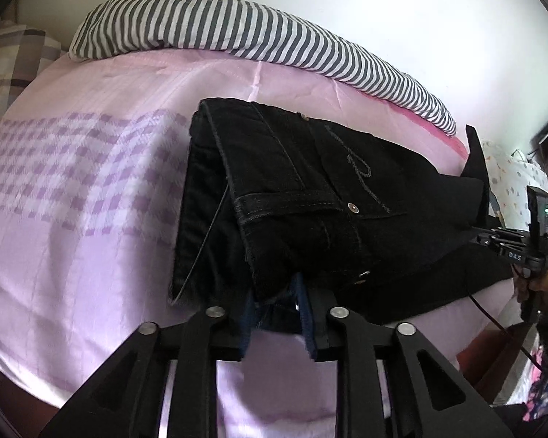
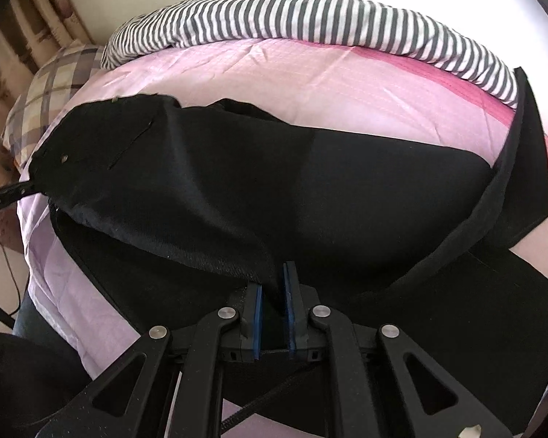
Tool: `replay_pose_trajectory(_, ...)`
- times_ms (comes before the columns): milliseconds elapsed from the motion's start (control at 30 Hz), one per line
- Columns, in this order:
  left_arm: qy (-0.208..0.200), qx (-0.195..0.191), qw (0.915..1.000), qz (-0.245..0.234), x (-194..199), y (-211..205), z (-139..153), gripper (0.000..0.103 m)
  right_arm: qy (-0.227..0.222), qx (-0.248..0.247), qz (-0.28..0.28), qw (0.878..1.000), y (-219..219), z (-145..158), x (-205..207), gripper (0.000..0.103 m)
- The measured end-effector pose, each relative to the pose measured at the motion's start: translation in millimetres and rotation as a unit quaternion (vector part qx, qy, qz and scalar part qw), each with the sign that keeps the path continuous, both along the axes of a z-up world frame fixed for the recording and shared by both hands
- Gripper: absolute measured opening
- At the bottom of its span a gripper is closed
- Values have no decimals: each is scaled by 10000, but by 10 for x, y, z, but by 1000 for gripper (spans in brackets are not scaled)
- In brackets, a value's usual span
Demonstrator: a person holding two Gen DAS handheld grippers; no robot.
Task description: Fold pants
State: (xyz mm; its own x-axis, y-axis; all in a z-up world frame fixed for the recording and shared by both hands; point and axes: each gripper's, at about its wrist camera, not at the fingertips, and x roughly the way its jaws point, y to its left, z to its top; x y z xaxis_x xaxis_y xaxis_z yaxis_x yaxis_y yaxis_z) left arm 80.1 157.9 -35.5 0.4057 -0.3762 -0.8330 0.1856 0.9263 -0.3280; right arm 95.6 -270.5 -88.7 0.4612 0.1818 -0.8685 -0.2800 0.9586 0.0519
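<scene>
Black pants (image 1: 310, 189) lie on a pink bed sheet (image 1: 91, 219). In the left wrist view the waistband end with rivets is lifted and folded over the lower layer. My left gripper (image 1: 277, 303) is shut on the waistband edge near me. In the right wrist view the pants (image 2: 310, 197) stretch across the bed, one layer raised. My right gripper (image 2: 274, 292) is shut on a fold of the black fabric between its blue pads (image 2: 288, 299). The right gripper also shows at the right edge of the left wrist view (image 1: 518, 241). A pant leg end (image 2: 522, 168) stands up at the right.
A grey-and-white striped blanket (image 1: 237, 33) lies along the far edge of the bed, also in the right wrist view (image 2: 310, 18). A plaid pillow (image 2: 54, 84) sits at the left. A cable (image 1: 500, 321) hangs past the bed's edge at the right.
</scene>
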Motion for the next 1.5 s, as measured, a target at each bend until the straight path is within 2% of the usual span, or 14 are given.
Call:
replay_pose_trajectory(133,-82,-75,9997,197,-151,150,168,27,-117,-111,-18,9999,14,37,-41,14)
replay_pose_trajectory(233,100,-682,9964,496,-255,291,217,27,-227,-203,-83,9995,24,60,-89,23)
replay_pose_trajectory(333,446,-1369,9872,682,-320,324,169,27,-343,-314,-112,9989,33,74,-144,31)
replay_pose_trajectory(500,784,-1849,9769,734,-330,137,34,27,-450,-421,-117,9980,44,86,-237,40)
replay_pose_trajectory(567,903,-2335,9644,853,-269,89,-19,27,-506,-482,-127,9975,41,94,-289,48)
replay_pose_trajectory(633,1013,-2553,9562,1011,-213,65,-78,31,-623,-481,-157,9968,41,122,-350,60)
replay_pose_trajectory(700,1127,-2523,9536,1195,-137,37,-155,35,-698,-464,-186,9963,24,143,-395,63)
replay_pose_trajectory(900,1410,-2620,9425,1523,-77,12,-356,35,-690,-277,-381,9965,-58,159,-486,63)
replay_pose_trajectory(1067,1394,-2623,9403,1659,-56,24,-429,41,-650,-22,-522,9965,-122,132,-535,63)
replay_pose_trajectory(1233,1551,-2703,9310,1900,8,41,-532,41,-578,361,-976,9929,-275,136,-525,63)
replay_pose_trajectory(1333,1323,-2641,9366,1886,-19,26,-516,33,-588,428,-1342,9883,-403,212,-494,63)
replay_pose_trajectory(1400,1186,-2517,9432,1818,-29,1,-496,20,-549,351,-1638,9843,-495,253,-435,63)
replay_pose_trajectory(1433,1147,-2580,9428,1773,-32,-11,-489,17,-538,308,-1793,9818,-554,285,-387,63)
replay_pose_trajectory(1500,1030,-2524,9466,1724,-22,-28,-444,17,-554,236,-2207,9735,-682,360,-263,62)
